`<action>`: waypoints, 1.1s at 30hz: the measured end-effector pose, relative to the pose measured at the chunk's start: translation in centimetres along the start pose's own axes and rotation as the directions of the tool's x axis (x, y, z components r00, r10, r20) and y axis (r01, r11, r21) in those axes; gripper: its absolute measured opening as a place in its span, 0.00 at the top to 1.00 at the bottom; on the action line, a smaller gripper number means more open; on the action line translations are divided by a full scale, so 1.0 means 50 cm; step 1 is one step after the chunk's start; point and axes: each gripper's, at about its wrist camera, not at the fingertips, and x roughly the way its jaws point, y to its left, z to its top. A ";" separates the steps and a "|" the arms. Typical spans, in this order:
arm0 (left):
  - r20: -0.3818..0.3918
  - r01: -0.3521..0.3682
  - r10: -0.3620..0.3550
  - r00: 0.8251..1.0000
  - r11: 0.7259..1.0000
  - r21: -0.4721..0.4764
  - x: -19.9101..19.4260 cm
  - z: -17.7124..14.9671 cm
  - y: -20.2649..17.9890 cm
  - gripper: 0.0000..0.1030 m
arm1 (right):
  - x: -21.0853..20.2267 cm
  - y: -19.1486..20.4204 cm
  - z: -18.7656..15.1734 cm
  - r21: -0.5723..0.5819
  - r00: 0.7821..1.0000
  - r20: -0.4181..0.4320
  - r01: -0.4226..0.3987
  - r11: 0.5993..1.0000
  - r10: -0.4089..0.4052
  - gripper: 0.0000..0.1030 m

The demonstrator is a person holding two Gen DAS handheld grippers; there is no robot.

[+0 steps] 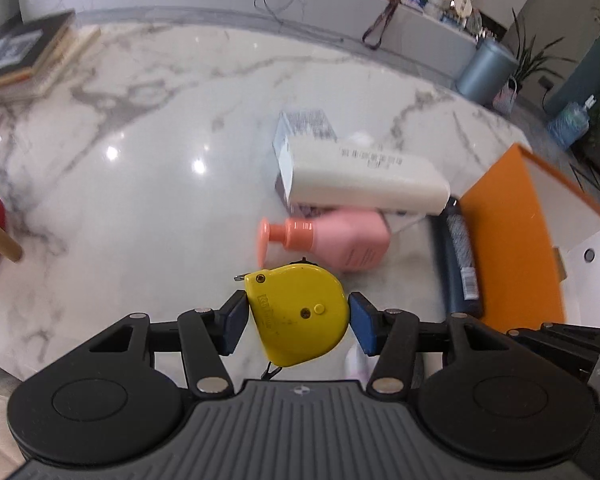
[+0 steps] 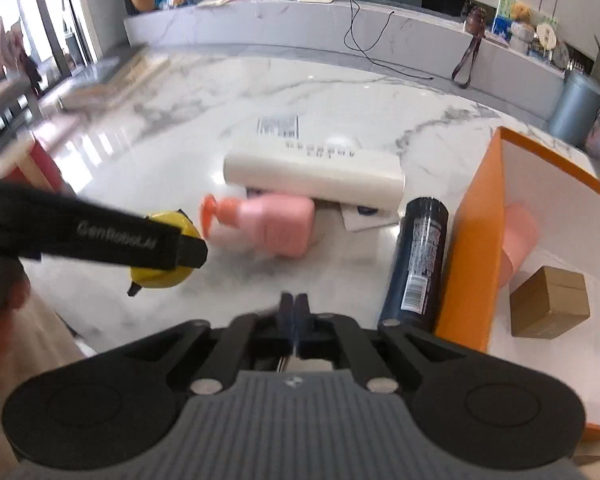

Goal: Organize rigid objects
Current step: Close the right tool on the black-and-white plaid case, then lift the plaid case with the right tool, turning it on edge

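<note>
The left tool [image 1: 297, 318] clamps the yellow tape measure [image 1: 300, 312] above the worktop [image 1: 139, 184], the right tool [image 2: 295, 308] pinched shut and empty (nothing between its pads), and the orange box [image 2: 466, 264] lies to the right, nearer the right hand.

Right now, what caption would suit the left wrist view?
Left gripper holds a yellow tape measure above a marble table with bottles beside an orange box.
</note>
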 end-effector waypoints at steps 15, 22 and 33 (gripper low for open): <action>-0.167 -0.008 0.020 0.986 0.998 0.068 0.033 -0.063 -0.020 0.40 | 0.019 -0.028 -0.097 0.119 0.971 -0.156 -0.162 0.980 0.179 0.61; -0.207 0.010 0.020 0.978 0.990 0.144 0.030 -0.098 -0.043 0.40 | 0.043 -0.040 -0.130 0.230 0.934 -0.263 -0.184 0.956 0.243 0.57; -0.232 -0.002 0.045 0.972 0.984 0.179 0.046 -0.116 -0.053 0.40 | 0.088 -0.043 -0.148 0.313 0.877 -0.349 -0.224 0.923 0.331 0.51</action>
